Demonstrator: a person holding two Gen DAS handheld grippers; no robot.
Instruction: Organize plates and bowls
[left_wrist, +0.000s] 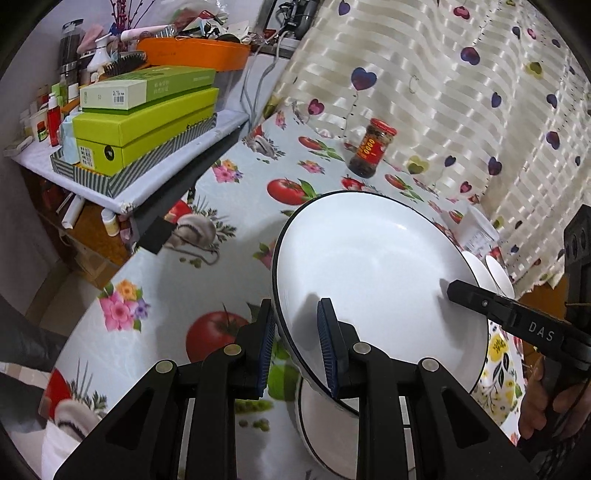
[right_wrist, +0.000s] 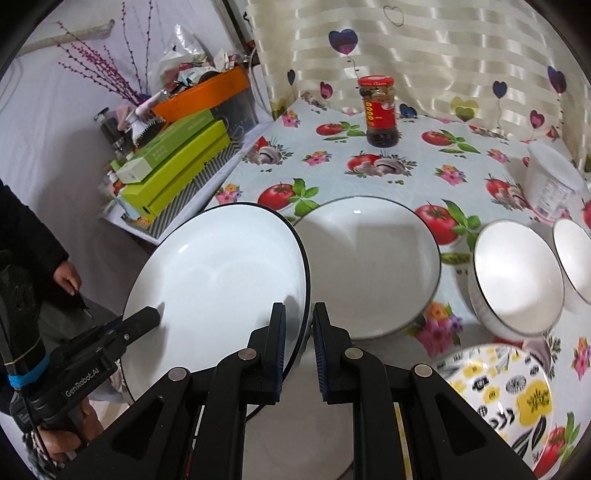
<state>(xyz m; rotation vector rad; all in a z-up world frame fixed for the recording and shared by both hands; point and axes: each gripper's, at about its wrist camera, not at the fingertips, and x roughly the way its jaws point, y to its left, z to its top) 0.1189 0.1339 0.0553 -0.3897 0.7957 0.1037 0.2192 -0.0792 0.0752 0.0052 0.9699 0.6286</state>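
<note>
Gripping one white plate (left_wrist: 369, 266), both tools (left_wrist: 295, 332) (right_wrist: 299, 325), over a fruit-print tablecloth (right_wrist: 406, 147).

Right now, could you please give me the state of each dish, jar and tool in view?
Left tool: shut on the held plate's rim.
Right tool: shut on the opposite rim.
Held plate: lifted, tilted, empty.
Second white plate: flat on the table, empty.
Two white bowls: empty, side by side.
Patterned plate: on the table, empty.
Sauce jar: upright, lid on.

Heart-print curtain (right_wrist: 424, 48), cluttered side shelf (left_wrist: 122, 184)
</note>
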